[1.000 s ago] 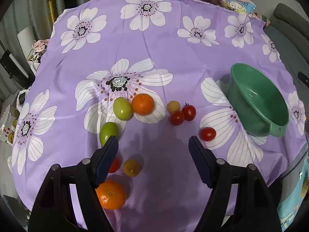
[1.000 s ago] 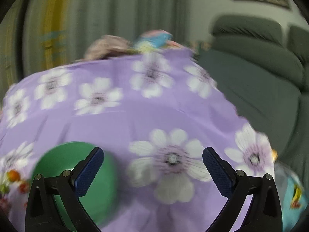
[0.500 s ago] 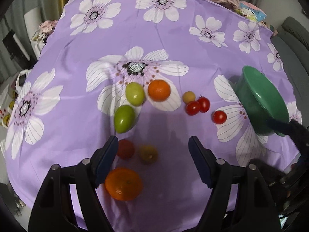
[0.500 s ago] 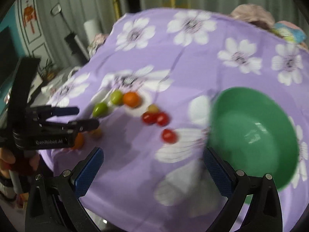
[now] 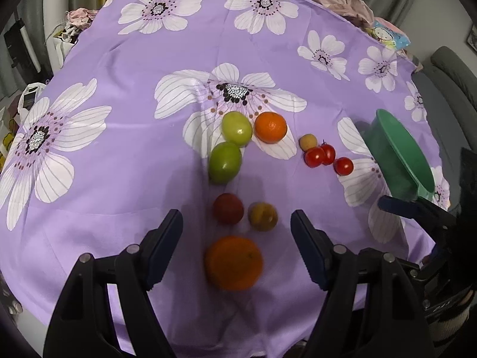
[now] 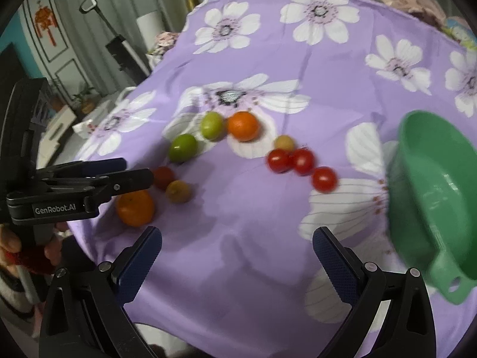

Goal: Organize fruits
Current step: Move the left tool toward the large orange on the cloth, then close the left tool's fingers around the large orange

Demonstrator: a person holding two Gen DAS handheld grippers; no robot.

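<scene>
- Green bowl [image 6: 432,197]: stands on the purple flowered cloth [image 5: 149,155] that covers the counter, at its right side; a handle tab with a hole points to the near edge. Its visible interior holds nothing.
- Fruit: all lies on the cloth, outside the bowl.
- Three red tomatoes [image 6: 301,164] and a small yellow fruit [image 6: 283,142] lie nearest the bowl.
- Two green fruits [image 5: 229,146] and an orange [image 5: 270,127] lie at the centre.
- A second orange [image 5: 234,264], a dark red fruit [image 5: 228,208] and a yellowish fruit [image 5: 263,217] lie by the near edge.
- Left tool [image 5: 237,250]: jaws wide apart, just eased slightly inward, nothing gripped; the second orange sits below the gap.
- Right tool [image 6: 237,264]: jaws wide apart, nothing between them, over bare cloth.
</scene>
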